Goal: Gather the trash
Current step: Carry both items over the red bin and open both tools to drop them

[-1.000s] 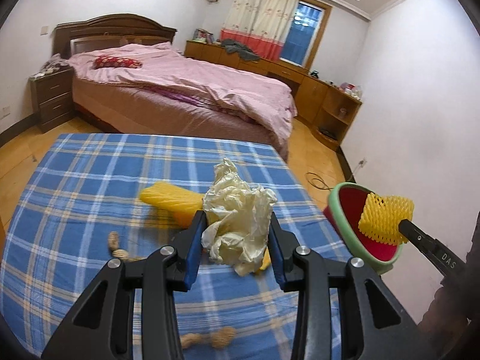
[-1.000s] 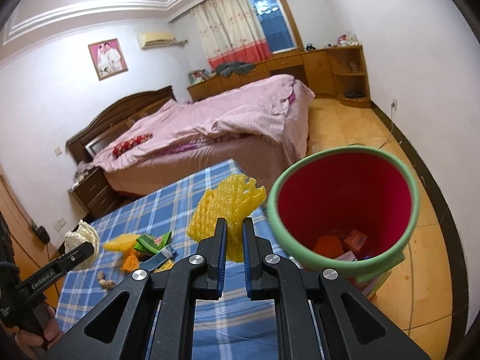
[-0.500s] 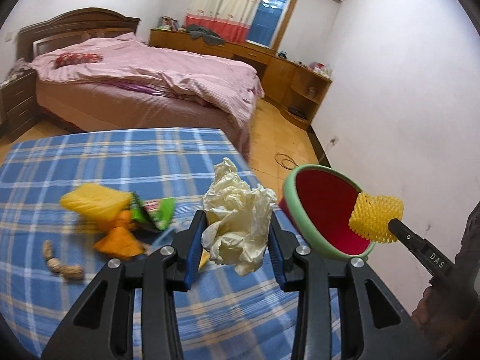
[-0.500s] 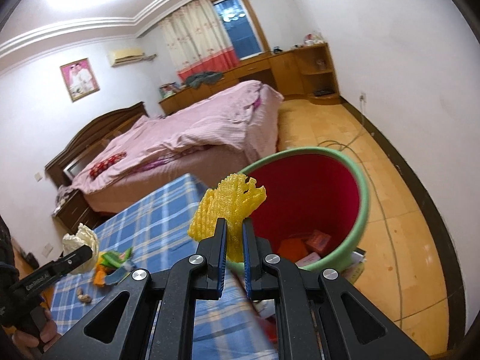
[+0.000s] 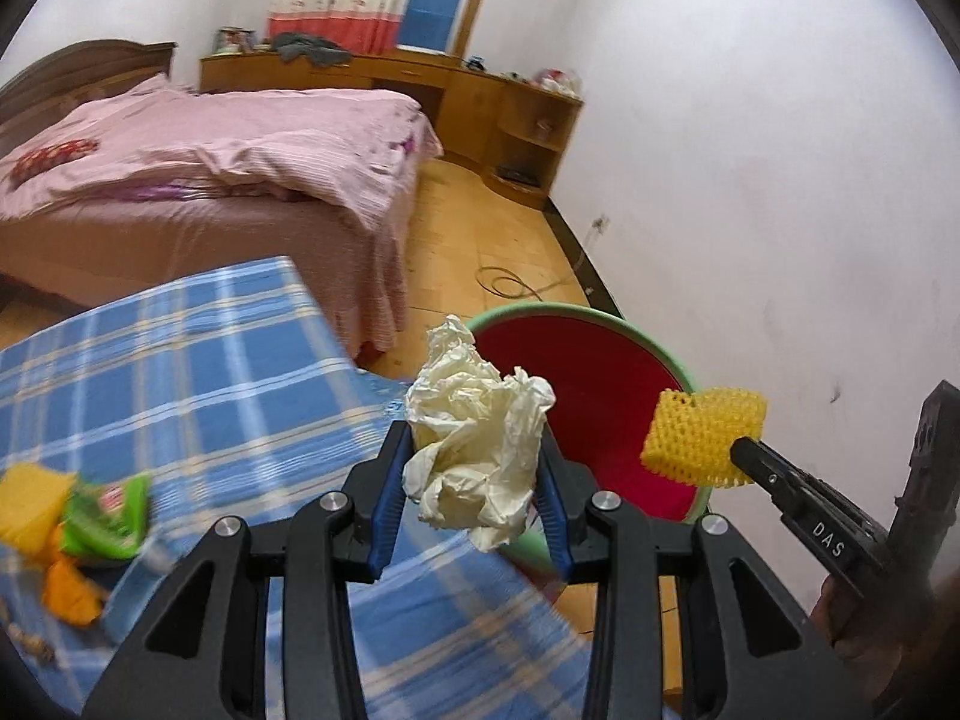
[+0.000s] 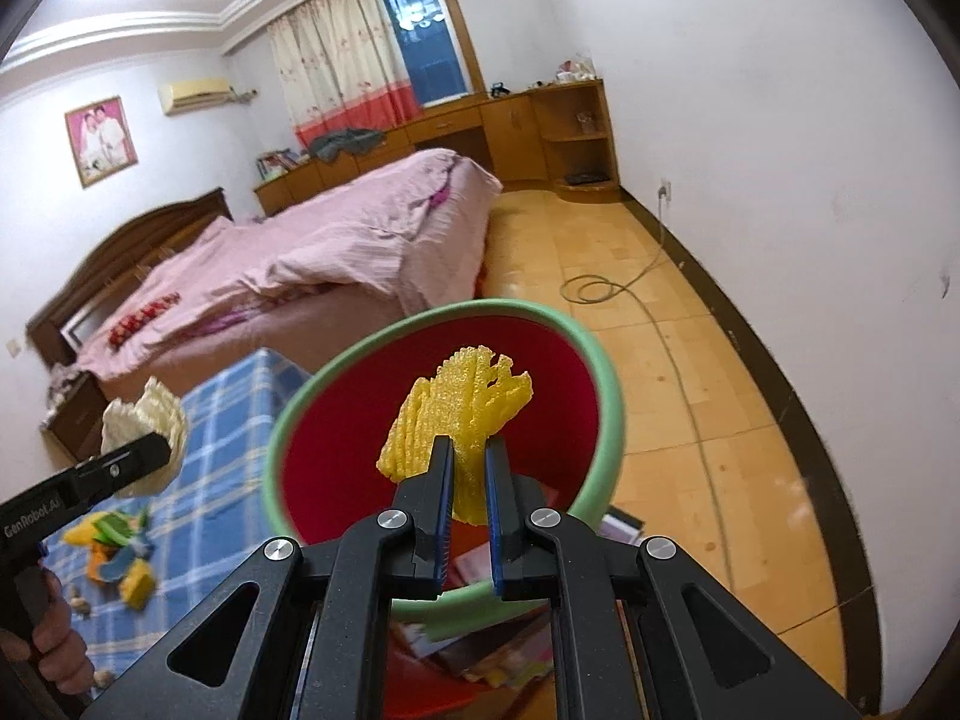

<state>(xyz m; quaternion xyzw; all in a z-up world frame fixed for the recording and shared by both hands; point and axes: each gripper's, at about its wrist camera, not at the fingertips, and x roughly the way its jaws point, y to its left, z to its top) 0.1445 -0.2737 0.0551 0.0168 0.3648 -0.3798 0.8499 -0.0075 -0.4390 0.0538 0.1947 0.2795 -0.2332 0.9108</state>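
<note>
Two pieces of trash are shown carried toward a bin (image 6: 603,372) that stands on the floor just off the worktop's (image 5: 180,372) far right corner. The right claw (image 6: 467,483) is closed on a yellow foam net (image 6: 462,402), which in the right wrist view is framed against the bin's red interior, inside the green rim; the net is judged to lie over or very near the mouth, so that a release would probably drop it in. The left claw (image 5: 471,480) is clamped on a crumpled paper wad (image 5: 474,432), the jaws held part-way apart by its bulk. In the left wrist view the wad hangs at the worktop's right edge, with the bin ahead and to the right of it, past the edge. The right hand is thus the nearer to the bin. More trash (image 5: 90,510) is left on the worktop near its left edge.
</note>
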